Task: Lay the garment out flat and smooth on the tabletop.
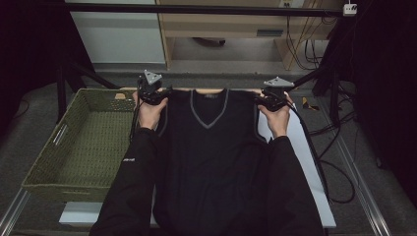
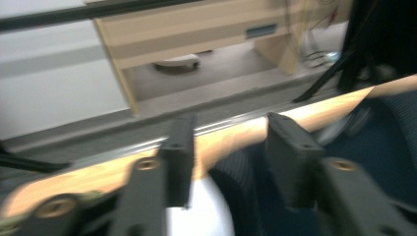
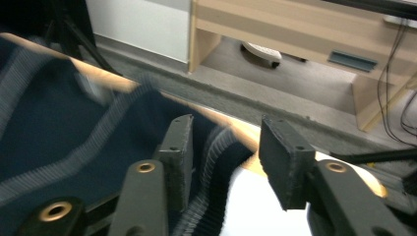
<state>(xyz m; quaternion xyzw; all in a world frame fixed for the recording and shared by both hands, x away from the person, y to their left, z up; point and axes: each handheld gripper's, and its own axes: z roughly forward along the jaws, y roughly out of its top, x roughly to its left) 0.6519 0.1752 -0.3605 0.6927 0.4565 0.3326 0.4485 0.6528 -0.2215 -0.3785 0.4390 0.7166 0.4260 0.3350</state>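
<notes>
grey carpet floor (image 1: 236,66) | wooden desk (image 1: 246,22) | white cabinet (image 1: 118,34)

Table (image 1: 314,167) w/ navy vest (image 1: 211,162), green basket (image 1: 81,147).

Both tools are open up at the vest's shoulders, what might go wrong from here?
The left tool and right tool straddle only the ribbed armhole edges of the vest, so closing may pinch too little cloth and slip. The shoulders lie near the table's far edge, so the vest could slide off.
</notes>
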